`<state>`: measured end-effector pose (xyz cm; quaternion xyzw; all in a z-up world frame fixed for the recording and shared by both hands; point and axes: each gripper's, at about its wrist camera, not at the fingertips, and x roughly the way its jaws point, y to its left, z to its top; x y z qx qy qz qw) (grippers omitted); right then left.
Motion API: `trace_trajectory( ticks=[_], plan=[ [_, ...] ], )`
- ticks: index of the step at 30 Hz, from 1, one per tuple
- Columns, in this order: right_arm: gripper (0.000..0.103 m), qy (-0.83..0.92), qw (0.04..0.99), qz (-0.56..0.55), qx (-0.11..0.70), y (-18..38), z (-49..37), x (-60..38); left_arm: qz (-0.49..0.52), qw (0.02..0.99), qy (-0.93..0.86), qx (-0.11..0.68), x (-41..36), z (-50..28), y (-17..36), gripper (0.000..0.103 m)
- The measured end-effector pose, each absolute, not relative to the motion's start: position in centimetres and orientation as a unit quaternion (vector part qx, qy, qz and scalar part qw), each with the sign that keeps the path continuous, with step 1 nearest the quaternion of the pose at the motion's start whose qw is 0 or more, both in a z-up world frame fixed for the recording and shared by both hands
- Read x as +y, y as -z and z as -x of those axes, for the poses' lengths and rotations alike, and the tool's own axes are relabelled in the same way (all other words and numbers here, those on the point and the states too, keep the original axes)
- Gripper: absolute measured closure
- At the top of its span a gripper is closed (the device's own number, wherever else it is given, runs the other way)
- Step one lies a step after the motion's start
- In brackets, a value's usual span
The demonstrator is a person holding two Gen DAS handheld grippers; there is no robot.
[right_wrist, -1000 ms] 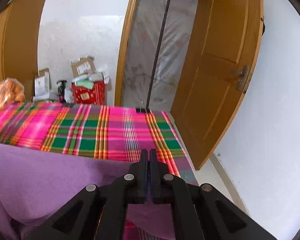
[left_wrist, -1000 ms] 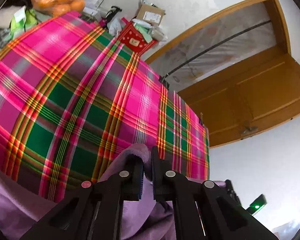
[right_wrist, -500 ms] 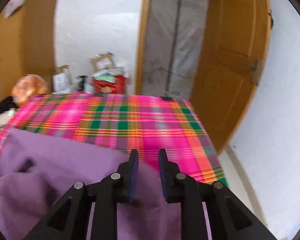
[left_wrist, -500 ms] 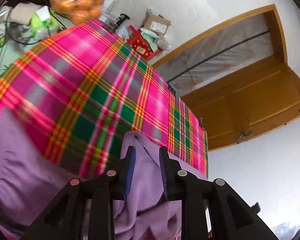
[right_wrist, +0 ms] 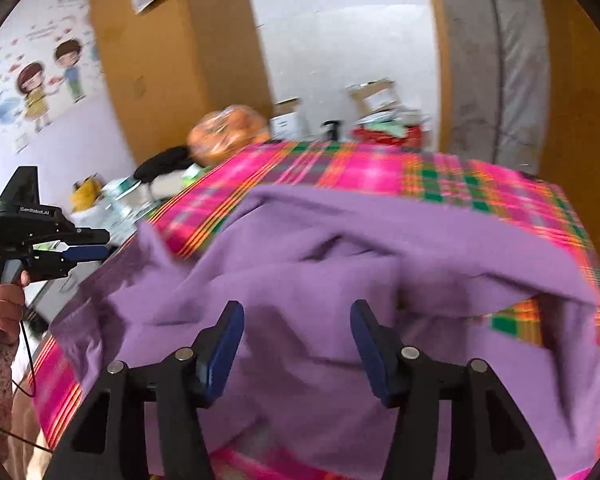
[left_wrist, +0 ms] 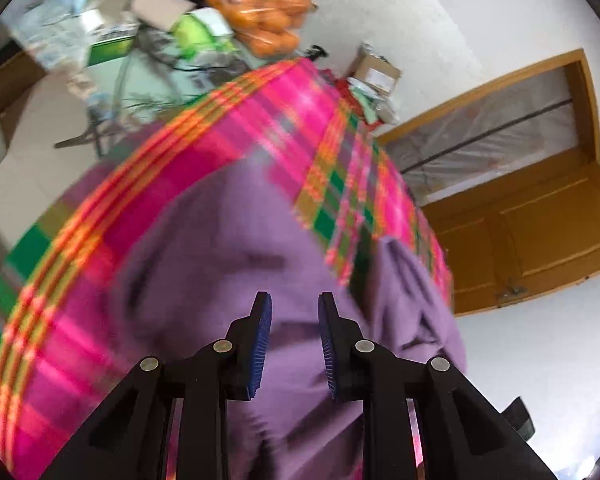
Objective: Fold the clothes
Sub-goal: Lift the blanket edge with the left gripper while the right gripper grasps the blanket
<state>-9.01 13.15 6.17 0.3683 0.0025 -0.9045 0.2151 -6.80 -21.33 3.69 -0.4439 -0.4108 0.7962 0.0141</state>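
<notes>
With both tools parted and empty, my left tool (left_wrist: 294, 344) and right tool (right_wrist: 296, 352) hover over the rumpled purple garment (right_wrist: 340, 280) filling the frame's centre on the plaid-covered desk (right_wrist: 360, 164); I'd flatten creases before any fold.

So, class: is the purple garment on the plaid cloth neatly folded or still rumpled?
Rumpled. The purple garment lies in loose creases and bunches across the plaid cloth, with no flat stacked layers or squared edges.

Bright, even daylight fills both wrist views, with soft shadows in the folds of the purple garment (right_wrist: 340, 264). Motion blur smears the plaid cloth (left_wrist: 228, 148) and background clutter, while the black fisheye rims curve and darken every corner; the door (left_wrist: 540, 240) bows.
</notes>
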Motion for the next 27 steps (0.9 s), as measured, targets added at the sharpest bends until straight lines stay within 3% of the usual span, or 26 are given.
trace_trajectory(
  ticks=[8,9,11,13,27],
  plan=[
    [0.049,0.889,0.144,-0.434,0.034,-1.8,10.7,10.1,0.443,-0.001,-0.787,-0.429,-23.3,4.1,-2.1,0.079],
    [0.054,0.887,0.132,-0.442,0.026,-1.4,10.8,10.4,0.442,-0.002,-0.786,-0.432,-23.5,3.8,-1.9,0.079],
    [0.080,0.887,0.116,-0.447,0.008,-1.1,10.7,11.3,0.441,-0.005,-0.784,-0.437,-23.9,3.2,-1.5,0.076],
    [0.097,0.892,0.104,-0.440,-0.005,-1.5,10.2,12.5,0.440,-0.007,-0.782,-0.442,-24.3,2.6,-1.2,0.076],
    [0.098,0.931,-0.017,-0.353,-0.093,-7.2,3.0,25.4,0.438,-0.010,-0.777,-0.453,-24.7,0.4,-0.5,0.076]
  ],
)
